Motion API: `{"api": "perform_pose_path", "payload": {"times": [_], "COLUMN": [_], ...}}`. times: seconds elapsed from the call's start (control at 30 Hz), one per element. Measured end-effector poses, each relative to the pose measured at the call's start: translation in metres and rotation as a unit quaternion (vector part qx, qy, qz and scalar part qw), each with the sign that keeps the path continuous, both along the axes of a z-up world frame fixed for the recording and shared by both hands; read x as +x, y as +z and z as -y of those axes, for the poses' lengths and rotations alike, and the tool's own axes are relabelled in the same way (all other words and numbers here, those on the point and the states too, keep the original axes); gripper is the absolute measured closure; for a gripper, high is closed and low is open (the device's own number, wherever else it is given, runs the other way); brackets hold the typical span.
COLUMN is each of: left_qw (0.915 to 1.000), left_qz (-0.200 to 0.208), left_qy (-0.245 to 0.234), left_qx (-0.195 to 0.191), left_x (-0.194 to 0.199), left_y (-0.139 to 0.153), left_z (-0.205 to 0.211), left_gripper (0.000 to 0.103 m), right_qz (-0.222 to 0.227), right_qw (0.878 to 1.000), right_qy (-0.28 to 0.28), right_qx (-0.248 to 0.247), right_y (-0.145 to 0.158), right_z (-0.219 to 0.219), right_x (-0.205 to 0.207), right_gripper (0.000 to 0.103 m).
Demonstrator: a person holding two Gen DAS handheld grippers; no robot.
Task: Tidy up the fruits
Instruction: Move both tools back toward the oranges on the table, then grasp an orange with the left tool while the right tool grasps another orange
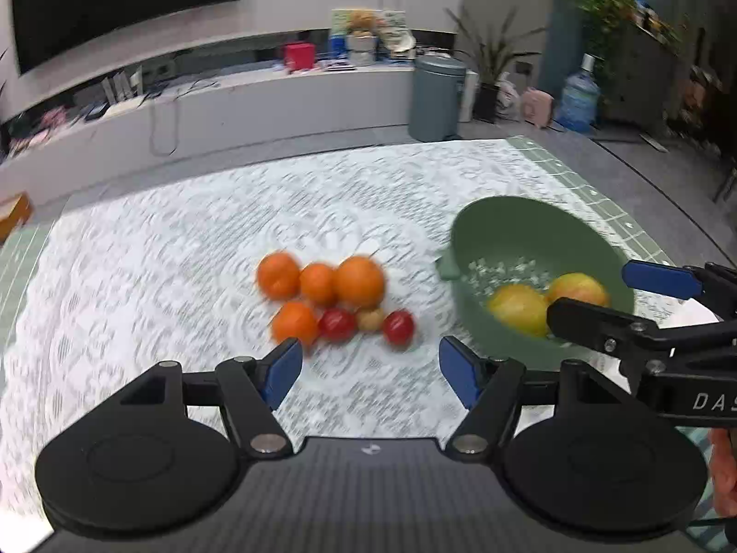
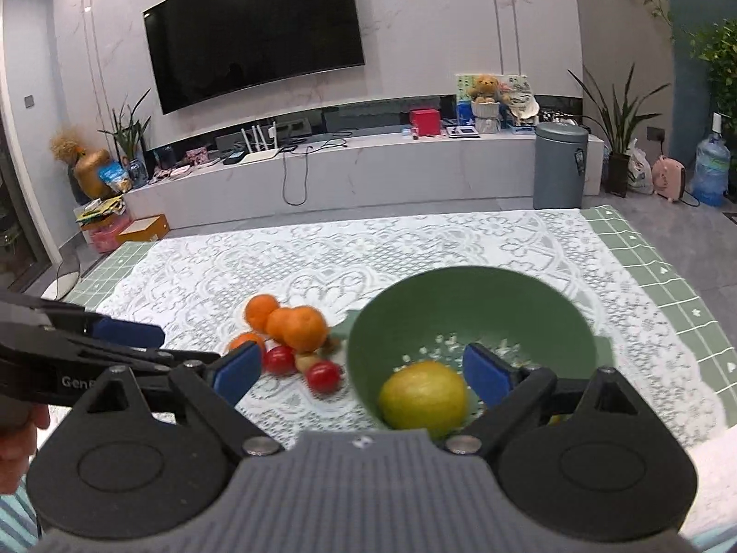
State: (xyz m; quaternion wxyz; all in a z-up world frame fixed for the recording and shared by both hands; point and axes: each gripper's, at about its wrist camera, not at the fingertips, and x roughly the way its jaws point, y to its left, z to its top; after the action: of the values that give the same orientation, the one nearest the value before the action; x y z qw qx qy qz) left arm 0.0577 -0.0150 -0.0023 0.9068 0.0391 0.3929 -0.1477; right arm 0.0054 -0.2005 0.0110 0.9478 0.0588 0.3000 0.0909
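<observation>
Left wrist view: we see our left gripper (image 1: 371, 371) with jaws spread wide and empty above the lace tablecloth (image 1: 184, 276). Ahead lie four oranges (image 1: 322, 283) touching three small tomatoes (image 1: 398, 327). To the right, the green bowl (image 1: 529, 230) holds two yellow fruits (image 1: 518, 306).

Right wrist view: our right gripper (image 2: 361, 368) also stands wide, gripping nothing, over the bowl's near rim, one yellow fruit (image 2: 424, 398) between its fingers. Oranges and tomatoes sit just left of the bowl.
</observation>
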Motion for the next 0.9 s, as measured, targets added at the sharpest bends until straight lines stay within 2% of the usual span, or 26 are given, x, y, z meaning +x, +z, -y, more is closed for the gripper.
{"api": "perform_pose_path", "payload": {"times": [0.13, 0.33, 0.43, 0.5, 0.53, 0.67, 0.9], "left_qw": [0.9996, 0.9983, 0.9969, 0.9958, 0.9955, 0.9961, 0.9979], "left_qz": [-0.004, -0.015, -0.025, -0.027, -0.026, -0.022, -0.026], "left_qy": [0.024, 0.045, 0.051, 0.056, 0.059, 0.062, 0.043], "left_qx": [-0.017, -0.033, -0.055, -0.067, -0.069, -0.060, -0.040], "left_x": [-0.010, -0.017, -0.015, -0.011, -0.009, 0.002, 0.031], "left_y": [-0.015, -0.033, -0.040, -0.043, -0.044, -0.046, -0.048], "left_z": [-0.021, -0.038, -0.046, -0.049, -0.051, -0.052, -0.054], "left_gripper": [0.023, 0.024, 0.030, 0.034, 0.037, 0.040, 0.042], "right_qz": [0.004, 0.011, 0.009, 0.016, 0.020, 0.011, 0.014], "right_qw": [1.000, 0.999, 0.999, 0.998, 0.997, 0.995, 0.990], "right_qy": [0.006, 0.023, 0.032, 0.040, 0.047, 0.071, 0.090], "right_qx": [-0.005, -0.022, -0.027, -0.043, -0.051, -0.068, -0.111], "right_y": [-0.011, -0.027, -0.032, -0.035, -0.037, -0.044, -0.051], "right_z": [-0.016, -0.038, -0.045, -0.051, -0.056, -0.065, -0.081], "right_x": [-0.003, -0.004, 0.001, 0.004, 0.005, 0.019, 0.053], "right_gripper": [0.016, 0.027, 0.035, 0.045, 0.046, 0.055, 0.055]}}
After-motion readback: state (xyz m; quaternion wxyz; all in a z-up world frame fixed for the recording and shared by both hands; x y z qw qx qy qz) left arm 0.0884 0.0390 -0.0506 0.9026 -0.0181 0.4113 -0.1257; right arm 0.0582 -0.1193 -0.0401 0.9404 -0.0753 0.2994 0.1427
